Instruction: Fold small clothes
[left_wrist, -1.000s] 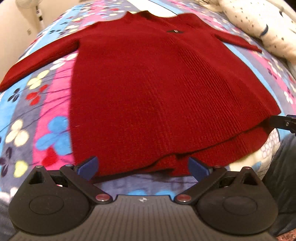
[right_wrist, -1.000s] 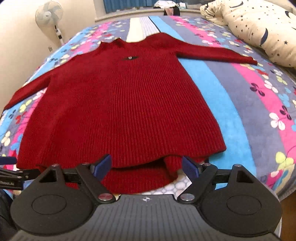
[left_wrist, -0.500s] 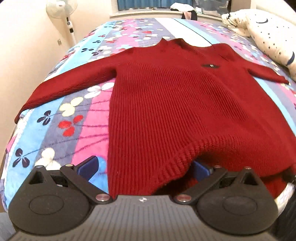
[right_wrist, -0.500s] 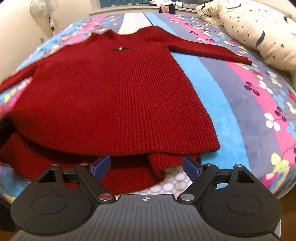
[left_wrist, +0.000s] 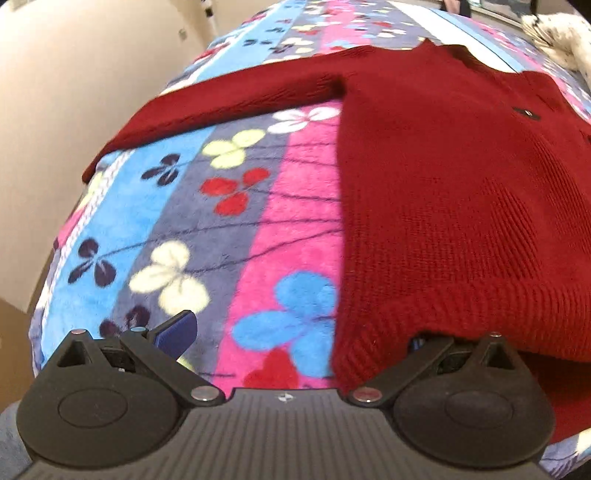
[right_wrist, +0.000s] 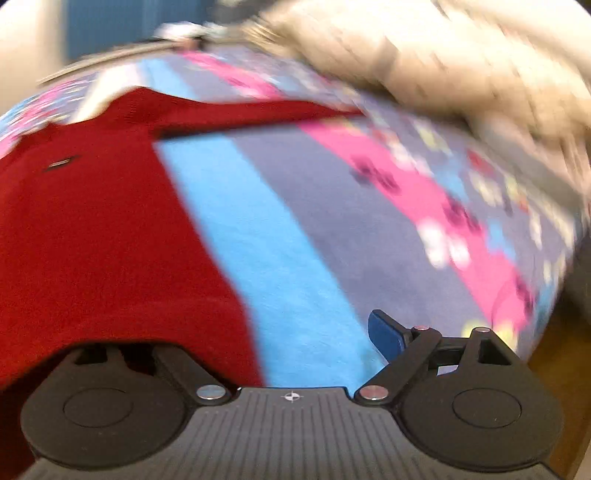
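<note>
A red knit sweater dress (left_wrist: 454, 199) lies flat on a striped floral blanket (left_wrist: 207, 221), its left sleeve (left_wrist: 229, 99) stretched out to the left. My left gripper (left_wrist: 295, 332) is open at the dress's lower left corner; the hem drapes over its right finger, and the blue left pad (left_wrist: 177, 328) is bare. In the blurred right wrist view the dress (right_wrist: 103, 236) fills the left side. My right gripper (right_wrist: 266, 339) is open at the lower right corner; fabric covers its left finger, and the blue right pad (right_wrist: 386, 332) is bare.
A cream star-print pillow or duvet (right_wrist: 461, 74) lies along the bed's right side. A beige wall (left_wrist: 66, 92) stands past the bed's left edge. The blanket (right_wrist: 332, 221) runs on to the right of the dress.
Both grippers have moved outward to the dress's lower corners, left going left and right going right. The hem now lies over one finger of each. The right view is motion-blurred.
</note>
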